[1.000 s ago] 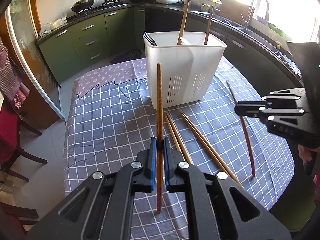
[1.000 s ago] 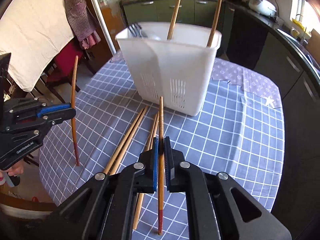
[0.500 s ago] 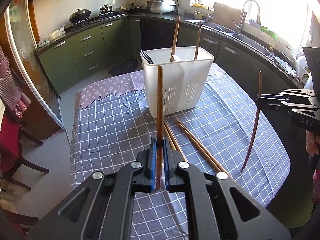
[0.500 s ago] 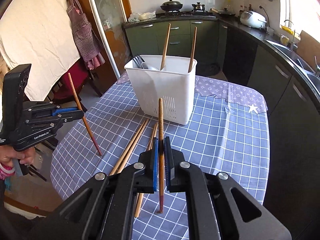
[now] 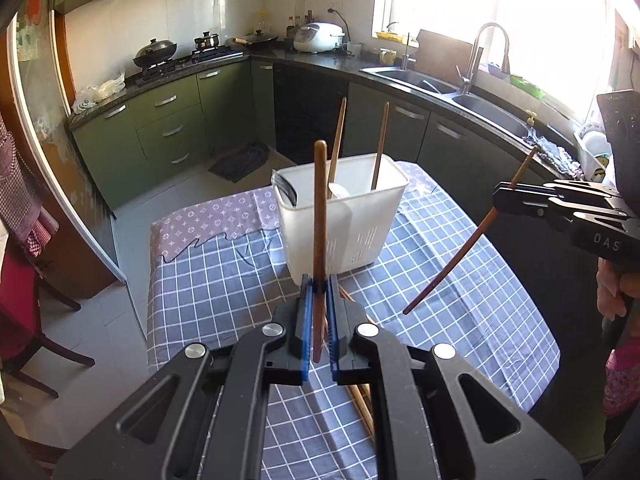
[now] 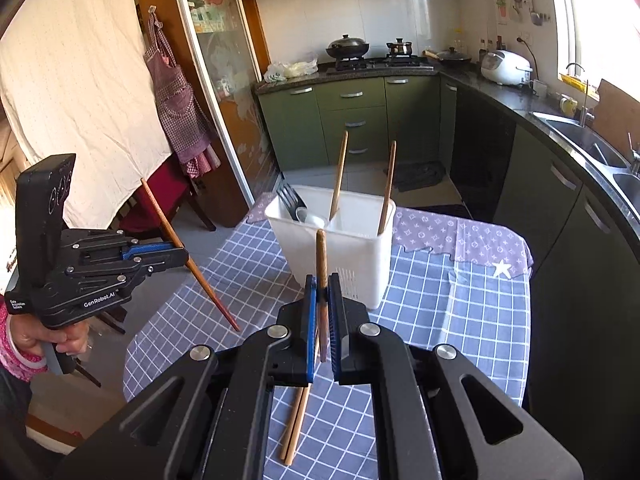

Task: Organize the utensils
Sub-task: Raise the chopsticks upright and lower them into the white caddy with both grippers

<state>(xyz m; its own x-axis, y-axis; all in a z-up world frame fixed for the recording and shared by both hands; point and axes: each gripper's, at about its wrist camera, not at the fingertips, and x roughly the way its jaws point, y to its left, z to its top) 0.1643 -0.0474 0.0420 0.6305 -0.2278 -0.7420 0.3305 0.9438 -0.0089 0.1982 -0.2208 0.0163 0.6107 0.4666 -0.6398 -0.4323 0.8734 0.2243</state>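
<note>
A white plastic utensil holder (image 5: 344, 220) (image 6: 340, 256) stands on the checked tablecloth, with two chopsticks (image 5: 378, 148), forks (image 6: 288, 200) and a spoon in it. My left gripper (image 5: 318, 292) is shut on a brown chopstick (image 5: 319, 216), held upright above the table in front of the holder. My right gripper (image 6: 322, 292) is shut on another chopstick (image 6: 321, 256), also upright. Each gripper shows in the other's view, the right (image 5: 500, 200) with its stick tilted (image 5: 460, 256), the left (image 6: 182, 256) with its stick tilted (image 6: 188, 256). Loose chopsticks (image 6: 298, 412) lie on the cloth.
The table (image 5: 208, 280) is covered in a blue-grey checked cloth. Green kitchen cabinets (image 5: 168, 132), a stove with pots (image 6: 348, 48) and a sink (image 5: 472, 96) ring the far side. A red chair (image 5: 16, 312) stands at the left.
Both grippers have risen and pulled back from the table with their chopsticks; the holder looks smaller and farther. Both sticks are lifted clear of the cloth.
</note>
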